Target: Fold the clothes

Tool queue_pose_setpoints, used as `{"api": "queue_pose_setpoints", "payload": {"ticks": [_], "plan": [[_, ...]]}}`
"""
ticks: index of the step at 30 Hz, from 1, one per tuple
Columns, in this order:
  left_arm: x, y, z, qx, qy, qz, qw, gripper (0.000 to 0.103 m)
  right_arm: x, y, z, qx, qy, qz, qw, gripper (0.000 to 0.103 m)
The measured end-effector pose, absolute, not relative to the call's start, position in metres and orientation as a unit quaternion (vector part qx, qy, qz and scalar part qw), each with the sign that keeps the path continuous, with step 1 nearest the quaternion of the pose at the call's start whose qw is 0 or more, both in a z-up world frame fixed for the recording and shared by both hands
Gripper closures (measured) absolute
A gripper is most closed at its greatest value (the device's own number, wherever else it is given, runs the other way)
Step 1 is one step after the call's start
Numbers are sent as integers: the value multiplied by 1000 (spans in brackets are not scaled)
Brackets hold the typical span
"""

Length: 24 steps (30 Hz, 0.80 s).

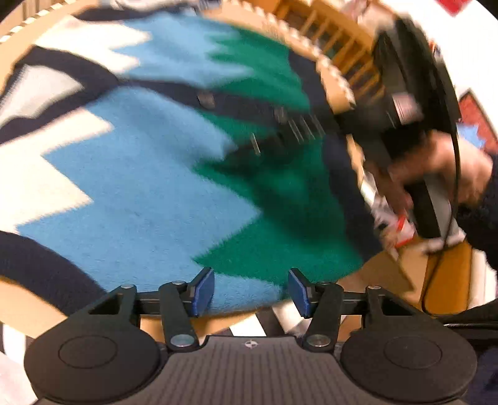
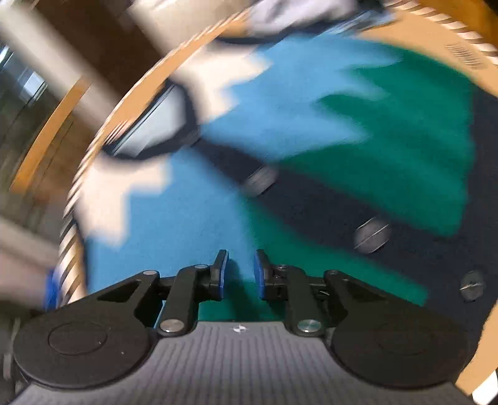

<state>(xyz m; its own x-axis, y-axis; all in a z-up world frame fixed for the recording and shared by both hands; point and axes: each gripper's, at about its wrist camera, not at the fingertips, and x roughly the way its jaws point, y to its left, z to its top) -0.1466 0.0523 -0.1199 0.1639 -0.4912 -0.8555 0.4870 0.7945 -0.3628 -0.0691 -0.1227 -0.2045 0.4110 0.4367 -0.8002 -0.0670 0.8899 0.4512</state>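
Observation:
A knitted cardigan (image 1: 149,187) with white, light blue, green and navy zigzag bands lies spread flat on a round wooden table (image 1: 18,308). Its navy button strip with grey buttons (image 2: 372,235) runs across the middle. My left gripper (image 1: 250,289) is open and empty over the cardigan's near edge. My right gripper (image 2: 239,274) hovers over the blue and green part of the cardigan (image 2: 199,215), its jaws a small gap apart with nothing between them. The other hand and its gripper body (image 1: 414,131) show at the right of the left wrist view. Both views are motion-blurred.
The table rim (image 2: 81,174) has a striped edge. A wooden chair back (image 1: 348,40) stands beyond the table. Pale cloth (image 2: 295,12) lies at the table's far edge. A black-and-white striped floor or rug (image 1: 249,324) shows below the table edge.

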Motion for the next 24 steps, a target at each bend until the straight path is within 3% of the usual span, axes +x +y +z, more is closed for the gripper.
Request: {"api": "queue_pose_setpoints", "payload": {"ticks": [4,10,13,16,24], "plan": [[-116,55,-114,-12,515,-283,809,47,-53,-119,-190,164,466,134,859,79],[-83,37,-143,-16,520,-240,819,52,-27,-122,-210,149,488,124,851,84],[-84,35,-142,7,520,-245,818,52,-32,-166,-192,188,471,101,856,79],[-79,34,-133,5,516,-243,822,52,-43,-240,-171,244,432,19,868,64],[-48,-9,-130,-31,502,-247,828,49,-44,-381,-203,419,390,-138,808,64]]}}
